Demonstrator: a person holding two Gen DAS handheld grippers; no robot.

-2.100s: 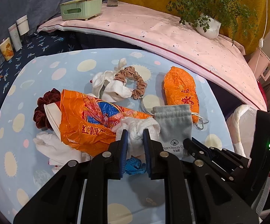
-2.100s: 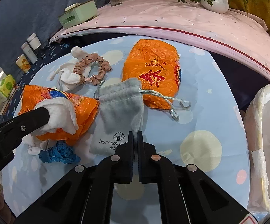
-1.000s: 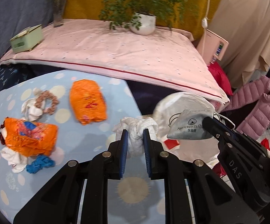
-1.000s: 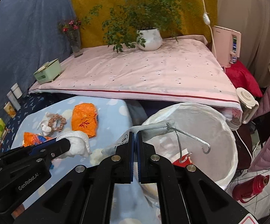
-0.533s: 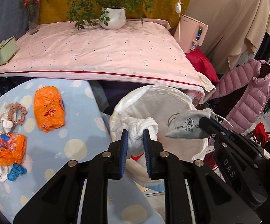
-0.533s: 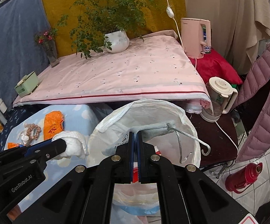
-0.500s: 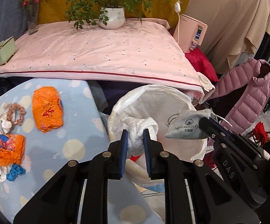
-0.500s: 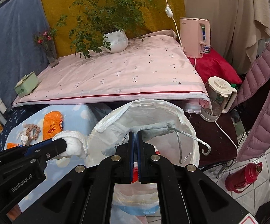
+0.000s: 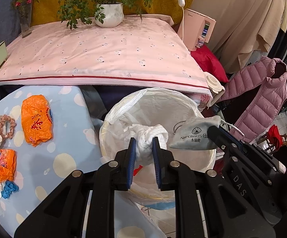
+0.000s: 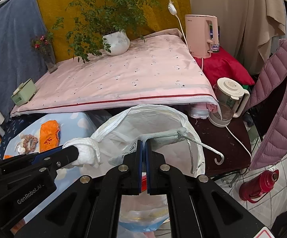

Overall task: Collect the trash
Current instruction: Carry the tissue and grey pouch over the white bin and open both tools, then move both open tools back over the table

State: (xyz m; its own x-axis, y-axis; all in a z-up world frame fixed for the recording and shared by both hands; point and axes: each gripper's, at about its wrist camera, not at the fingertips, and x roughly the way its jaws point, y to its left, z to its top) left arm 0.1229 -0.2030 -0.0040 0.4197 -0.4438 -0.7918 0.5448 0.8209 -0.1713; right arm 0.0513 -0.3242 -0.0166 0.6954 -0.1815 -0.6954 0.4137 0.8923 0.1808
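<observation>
Trash bin (image 9: 183, 107) | left tool (image 9: 144, 144) grips white wad (image 9: 149, 136) | right tool (image 10: 142, 147) grips grey pouch (image 10: 163, 135)

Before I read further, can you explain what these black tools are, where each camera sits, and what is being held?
No robot is here: a person holds a two-finger gripper in each hand, and a fisheye camera on each one looks forward along its fingers. In the left camera's picture, the left gripper is shut on a white cloth wad. In the right camera's picture, the right gripper is shut on a grey pouch, whose cord hangs loose. Both things are above the open white trash bag. To the left, the blue table carries two orange bags, a scrunchie, white cloth and a blue scrap.
</observation>
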